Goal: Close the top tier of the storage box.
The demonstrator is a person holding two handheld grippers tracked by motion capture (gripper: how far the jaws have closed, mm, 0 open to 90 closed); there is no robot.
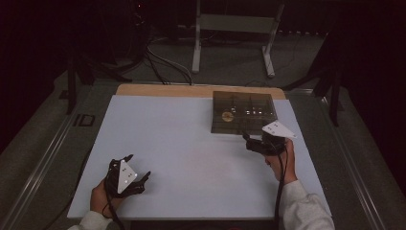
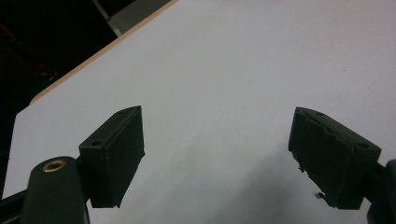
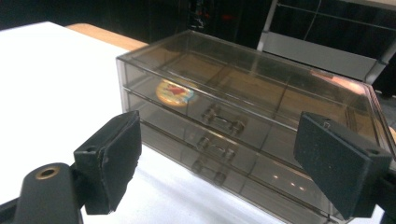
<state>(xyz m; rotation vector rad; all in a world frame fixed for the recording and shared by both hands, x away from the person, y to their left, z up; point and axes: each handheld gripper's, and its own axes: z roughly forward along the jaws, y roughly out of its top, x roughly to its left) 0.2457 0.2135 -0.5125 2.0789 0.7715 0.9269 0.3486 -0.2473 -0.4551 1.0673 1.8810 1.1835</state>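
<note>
Drawers stacked three high make up the smoky clear plastic drawer box point(image 3: 243, 126) just ahead of your right gripper point(image 3: 217, 163), whose jaws are spread wide and hold nothing. Each drawer front carries a small clear handle point(image 3: 223, 122); aim low or high and you would catch the wrong one. The box looks light, so a straight pull could drag it whole across the white table point(image 1: 191, 153). Behind the top front shows a round sticker point(image 3: 176, 92), though I cannot tell what else the drawers hold. Your left gripper point(image 2: 217, 149), far off to the side, is also spread and empty.
</note>
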